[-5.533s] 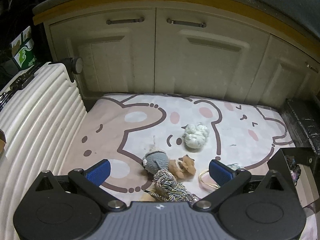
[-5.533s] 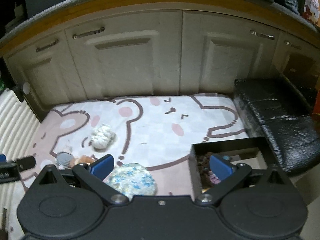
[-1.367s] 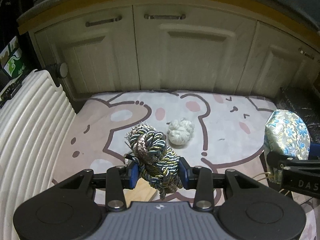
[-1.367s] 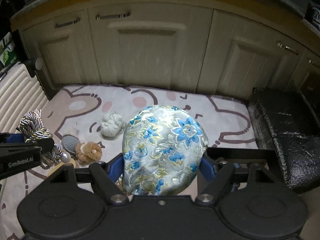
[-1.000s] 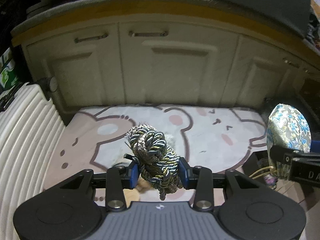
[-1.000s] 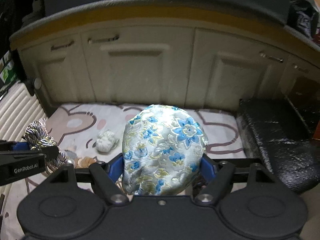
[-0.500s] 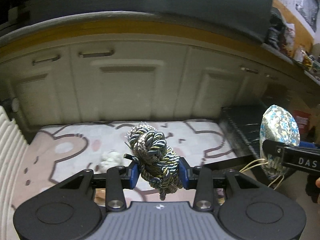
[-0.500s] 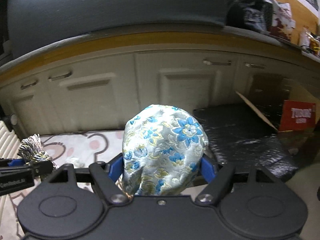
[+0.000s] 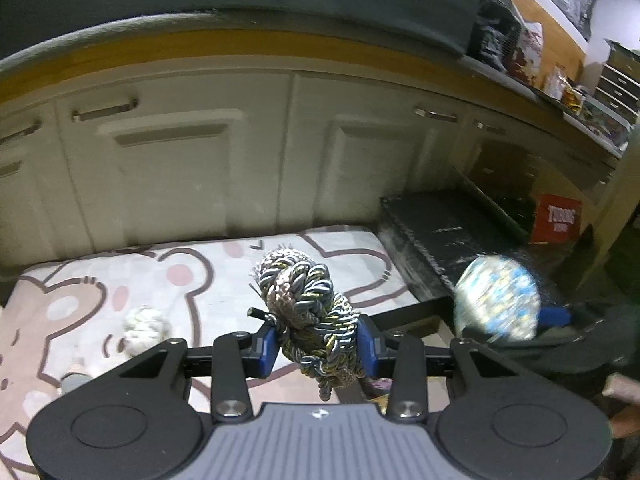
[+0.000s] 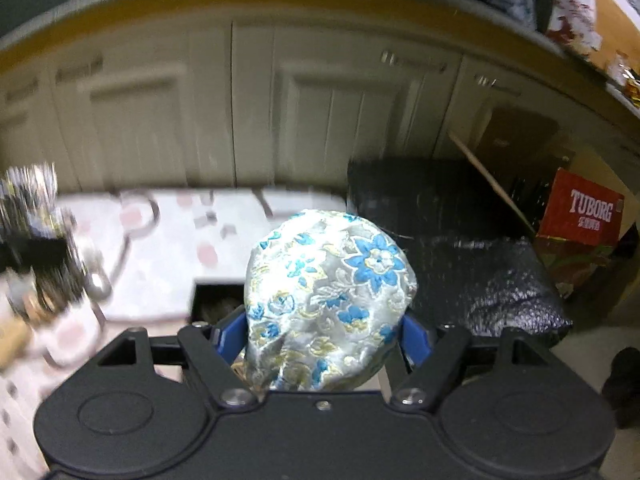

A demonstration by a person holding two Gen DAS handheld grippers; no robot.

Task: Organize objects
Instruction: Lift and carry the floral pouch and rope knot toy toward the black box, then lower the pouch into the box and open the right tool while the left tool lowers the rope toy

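I see the big bear mat (image 9: 224, 276) on the floor by the cupboards. At its right edge sits my black box (image 10: 218, 300), open on top. It lies low and in front of both tongs, a little nearer my right one, I think. My right gripper (image 10: 320, 334) squeezes the flowery pouch (image 10: 328, 292), standing tall between the blue pads. My left gripper (image 9: 316, 346) pinches the rope knot (image 9: 310, 312), long side up. A small white ball (image 9: 142, 326) waits on the mat.
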